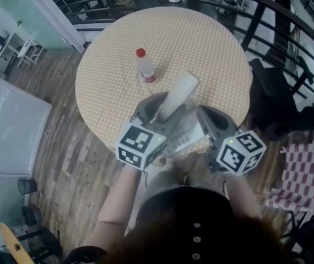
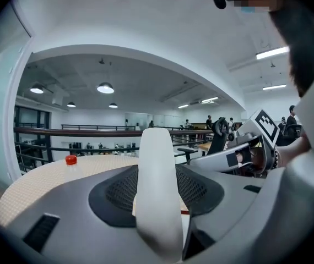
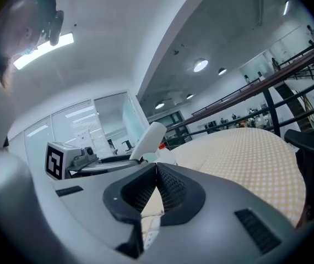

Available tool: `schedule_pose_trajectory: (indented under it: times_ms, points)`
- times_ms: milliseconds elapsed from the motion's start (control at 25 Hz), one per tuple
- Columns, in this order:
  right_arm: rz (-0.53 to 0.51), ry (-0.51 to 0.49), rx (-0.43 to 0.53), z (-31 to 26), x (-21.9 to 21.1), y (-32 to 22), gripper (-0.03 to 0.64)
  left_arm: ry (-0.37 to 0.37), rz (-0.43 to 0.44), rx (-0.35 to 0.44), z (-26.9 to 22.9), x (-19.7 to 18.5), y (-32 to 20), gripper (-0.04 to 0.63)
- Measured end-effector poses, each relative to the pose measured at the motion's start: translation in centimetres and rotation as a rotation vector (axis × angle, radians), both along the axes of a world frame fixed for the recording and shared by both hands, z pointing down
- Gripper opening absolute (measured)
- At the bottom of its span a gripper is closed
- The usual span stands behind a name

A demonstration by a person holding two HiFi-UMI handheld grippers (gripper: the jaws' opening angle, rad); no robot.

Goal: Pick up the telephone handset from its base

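Note:
My left gripper [image 1: 160, 112] is shut on the white telephone handset [image 1: 176, 95], which sticks up and away from the jaws over the near part of the round table [image 1: 212, 43]. In the left gripper view the handset [image 2: 157, 186] stands upright between the jaws. The white telephone base [image 1: 182, 139] lies at the table's near edge, mostly hidden under both grippers. My right gripper [image 1: 207, 121] rests over the base's right side; its jaws [image 3: 157, 172] meet at the tips with nothing seen between them. The handset [image 3: 149, 139] shows beyond them.
A clear bottle with a red cap [image 1: 145, 67] stands on the checked tablecloth just beyond the handset. A black railing [image 1: 267, 15] curves behind the table. A dark chair [image 1: 278, 87] and a pink checked cloth [image 1: 311, 169] are to the right.

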State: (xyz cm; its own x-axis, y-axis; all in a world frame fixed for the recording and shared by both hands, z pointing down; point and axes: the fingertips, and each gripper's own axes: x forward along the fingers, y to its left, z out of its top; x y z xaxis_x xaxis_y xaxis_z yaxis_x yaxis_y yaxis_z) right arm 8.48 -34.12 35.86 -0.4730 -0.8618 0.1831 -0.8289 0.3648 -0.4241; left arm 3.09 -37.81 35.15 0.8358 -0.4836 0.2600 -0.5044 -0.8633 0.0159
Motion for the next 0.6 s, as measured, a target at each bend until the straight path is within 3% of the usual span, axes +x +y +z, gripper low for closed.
schedule_pose_trajectory:
  times_ms: [240,400,600]
  points:
    - [-0.055,0.025,0.079,-3.4,-0.3,0.3,0.011,0.101,-0.069,0.023,-2.8,-1.6,0.9,0.221]
    - [-0.098,0.043,0.096,-4.1,-1.1,0.6,0.011,0.219,-0.119,-0.017,-4.0,-2.8,1.5,0.221]
    - [-0.136,0.052,0.122,-5.0,-2.1,1.0,0.011,0.362,-0.139,0.013,-5.8,-4.9,3.0,0.221]
